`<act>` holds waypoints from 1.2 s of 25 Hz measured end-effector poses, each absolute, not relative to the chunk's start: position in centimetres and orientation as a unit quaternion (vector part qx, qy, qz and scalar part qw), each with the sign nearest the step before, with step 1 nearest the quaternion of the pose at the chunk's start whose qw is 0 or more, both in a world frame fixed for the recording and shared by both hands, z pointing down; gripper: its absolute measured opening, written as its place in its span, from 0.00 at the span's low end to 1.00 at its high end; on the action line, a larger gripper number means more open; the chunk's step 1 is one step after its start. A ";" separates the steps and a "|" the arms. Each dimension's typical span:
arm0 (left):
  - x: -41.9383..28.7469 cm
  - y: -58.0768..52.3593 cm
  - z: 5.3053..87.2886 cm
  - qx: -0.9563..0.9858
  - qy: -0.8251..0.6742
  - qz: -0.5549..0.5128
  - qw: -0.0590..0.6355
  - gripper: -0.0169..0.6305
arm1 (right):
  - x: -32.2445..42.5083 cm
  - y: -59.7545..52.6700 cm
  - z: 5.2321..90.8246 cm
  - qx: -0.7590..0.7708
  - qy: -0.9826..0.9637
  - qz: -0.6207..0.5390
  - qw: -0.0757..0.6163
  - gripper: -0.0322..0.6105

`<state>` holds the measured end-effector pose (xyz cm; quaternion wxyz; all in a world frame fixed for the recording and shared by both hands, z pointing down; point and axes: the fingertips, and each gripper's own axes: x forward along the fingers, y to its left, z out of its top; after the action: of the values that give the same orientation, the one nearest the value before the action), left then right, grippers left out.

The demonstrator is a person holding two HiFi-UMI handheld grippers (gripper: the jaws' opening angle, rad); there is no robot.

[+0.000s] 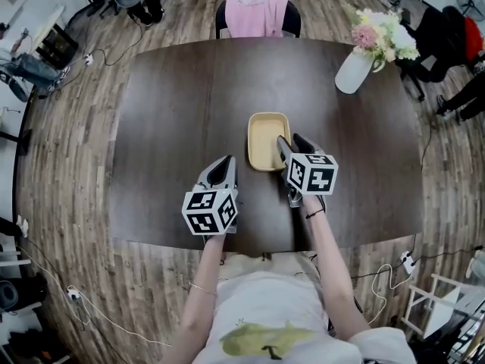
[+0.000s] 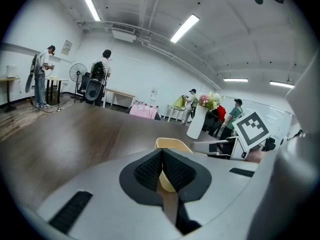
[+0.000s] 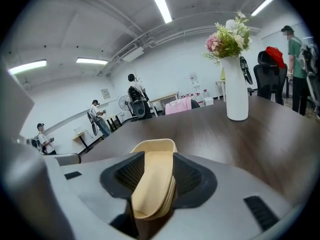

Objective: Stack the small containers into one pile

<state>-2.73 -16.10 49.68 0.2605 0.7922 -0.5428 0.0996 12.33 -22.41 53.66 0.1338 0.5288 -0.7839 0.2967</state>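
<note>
Head view first: the stack of tan containers [image 1: 268, 139] sits about mid-table on the dark table [image 1: 167, 127], a bit right of centre. The right gripper [image 1: 291, 144] is at the stack's near right corner, straddling its right wall. The left gripper [image 1: 223, 164] hangs over bare table, near-left of the stack and not touching it. A white vase of flowers [image 1: 355, 68] is at the far right, and a chair with a pink cloth [image 1: 258, 15] at the far edge.

Left gripper view: the left gripper [image 2: 162, 153] has its jaws pressed together, with nothing in them. The containers [image 2: 172, 144] are just beyond.

Right gripper view: the right gripper [image 3: 158, 170] has its jaws spread wide. The containers' layered edge [image 3: 154, 151] stands between the pads, not squeezed.
</note>
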 end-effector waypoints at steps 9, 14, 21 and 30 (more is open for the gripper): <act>-0.3 -14.9 46.1 0.804 -0.548 0.086 0.215 0.06 | 13.9 -19.3 49.6 0.453 -0.843 0.283 0.068 0.09; 0.6 -13.6 43.7 0.814 -0.548 0.075 0.179 0.06 | 14.4 -17.3 46.9 0.411 -0.870 0.272 0.026 0.09; 0.8 -12.2 40.6 0.817 -0.558 0.059 0.136 0.06 | 15.7 -15.7 42.9 0.401 -0.886 0.235 -0.013 0.08; -1.3 -10.9 38.6 0.808 -0.577 0.051 0.106 0.06 | 17.0 -14.6 38.2 0.402 -0.893 0.194 -0.056 0.08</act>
<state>-1.30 -10.90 38.60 0.1055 0.8081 -0.5773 0.0513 16.95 -14.56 38.20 -0.0559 0.4022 -0.8930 0.1940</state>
